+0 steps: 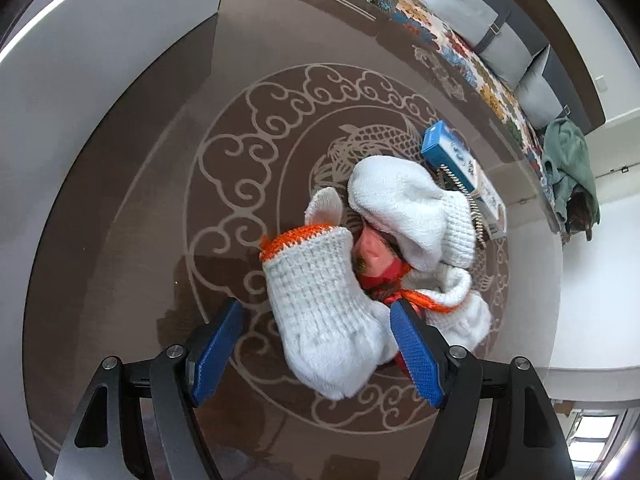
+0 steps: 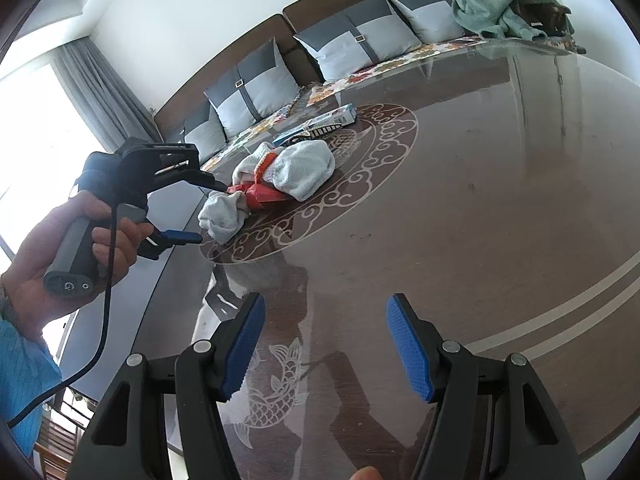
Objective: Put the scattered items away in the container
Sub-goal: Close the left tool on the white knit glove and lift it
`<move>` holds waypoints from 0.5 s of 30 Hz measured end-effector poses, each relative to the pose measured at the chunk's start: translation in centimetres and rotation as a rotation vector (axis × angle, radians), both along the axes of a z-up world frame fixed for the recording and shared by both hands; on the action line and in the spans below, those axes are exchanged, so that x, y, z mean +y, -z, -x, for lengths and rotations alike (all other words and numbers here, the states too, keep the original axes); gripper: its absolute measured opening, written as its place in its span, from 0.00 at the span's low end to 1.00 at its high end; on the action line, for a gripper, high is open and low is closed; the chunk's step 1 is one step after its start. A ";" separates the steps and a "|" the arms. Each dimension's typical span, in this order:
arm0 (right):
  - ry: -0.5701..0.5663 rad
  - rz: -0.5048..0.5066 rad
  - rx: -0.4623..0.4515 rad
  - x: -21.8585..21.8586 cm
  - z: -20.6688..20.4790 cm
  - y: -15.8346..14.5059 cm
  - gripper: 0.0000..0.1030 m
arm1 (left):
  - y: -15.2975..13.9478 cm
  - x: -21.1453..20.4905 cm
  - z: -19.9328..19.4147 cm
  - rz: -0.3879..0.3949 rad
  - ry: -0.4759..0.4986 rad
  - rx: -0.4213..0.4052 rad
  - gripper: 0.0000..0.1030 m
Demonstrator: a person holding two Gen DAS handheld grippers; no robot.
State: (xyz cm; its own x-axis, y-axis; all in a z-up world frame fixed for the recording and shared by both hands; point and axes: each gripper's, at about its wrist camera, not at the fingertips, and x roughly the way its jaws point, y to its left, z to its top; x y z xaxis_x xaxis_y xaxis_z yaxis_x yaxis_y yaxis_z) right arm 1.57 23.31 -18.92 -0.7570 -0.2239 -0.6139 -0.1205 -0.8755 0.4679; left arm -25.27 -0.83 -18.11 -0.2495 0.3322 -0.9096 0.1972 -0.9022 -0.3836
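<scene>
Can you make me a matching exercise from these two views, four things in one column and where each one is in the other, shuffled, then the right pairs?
Things:
1. orange-cuffed glove
2. blue box
3. green cloth
4. right tongs

Places:
A. heaped on the sofa
B. above bare table, away from the pile
C. between the open left tongs
D. on the table beyond the pile, beside a spiral-bound pad

Pairs: 1-C, 2-D, 3-A, 4-B
</scene>
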 end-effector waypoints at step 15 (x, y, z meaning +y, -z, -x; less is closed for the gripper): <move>-0.106 -0.072 0.036 0.0 2.2 -2.0 0.62 | -2.0 -2.5 -6.1 0.095 0.127 0.033 0.28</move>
State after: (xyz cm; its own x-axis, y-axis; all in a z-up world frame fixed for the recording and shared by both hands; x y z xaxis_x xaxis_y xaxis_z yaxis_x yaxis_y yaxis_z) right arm -0.64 23.33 -16.88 -0.7534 -0.2600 -0.6040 -0.0098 -0.9140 0.4057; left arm -19.12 -3.30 -16.11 -0.2409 0.2759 -0.9305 0.0678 -0.9516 -0.2997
